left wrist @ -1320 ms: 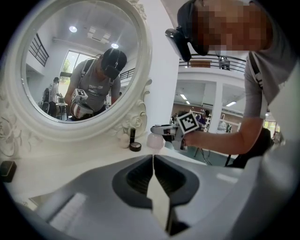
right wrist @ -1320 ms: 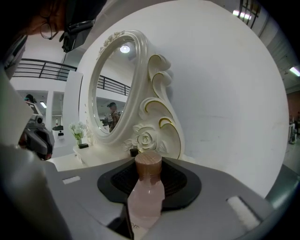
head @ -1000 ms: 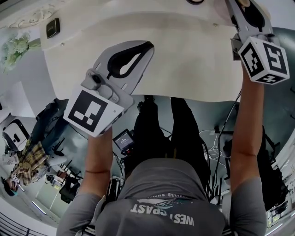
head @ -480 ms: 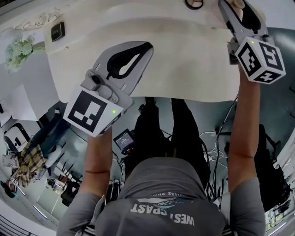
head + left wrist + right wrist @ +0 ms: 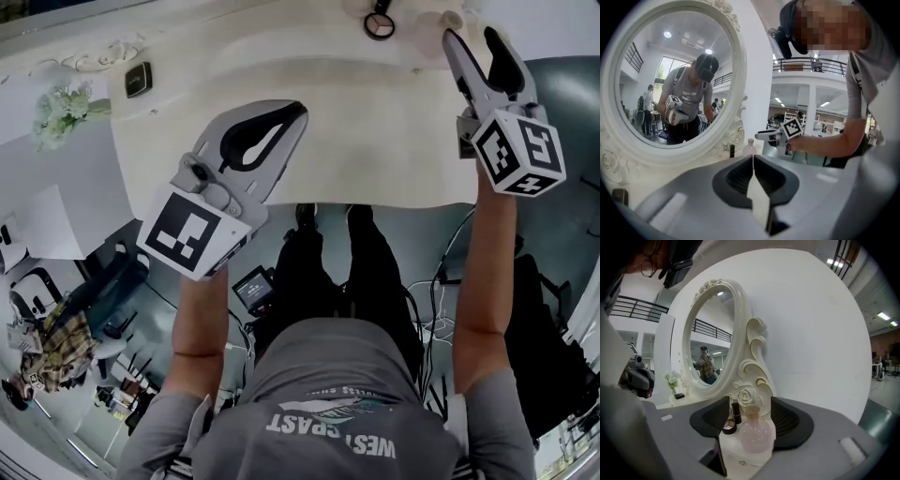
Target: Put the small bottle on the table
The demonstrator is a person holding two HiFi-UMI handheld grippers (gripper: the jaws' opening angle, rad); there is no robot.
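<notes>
The small pink bottle (image 5: 754,432) stands upright on the white dressing table (image 5: 733,453), in front of the mirror's carved rose. My right gripper (image 5: 750,402) is open around it. Its jaws have just been opening, and the bottle sits between the pads with neither one touching it. In the head view the bottle (image 5: 448,19) shows just past the right gripper (image 5: 472,36) at the table's far right. My left gripper (image 5: 296,112) hovers over the near left of the table (image 5: 375,122). It is shut and empty, with its pads (image 5: 753,161) pressed together.
A dark lipstick (image 5: 736,412) and a round open compact (image 5: 729,429) stand just left of the bottle. The oval white-framed mirror (image 5: 712,333) rises behind them. White flowers (image 5: 64,111) and a small dark box (image 5: 138,80) sit at the far left.
The right gripper's jaws have spread apart and it has drawn back toward me from the table's far edge, leaving the bottle standing. The left gripper has lifted a little.
</notes>
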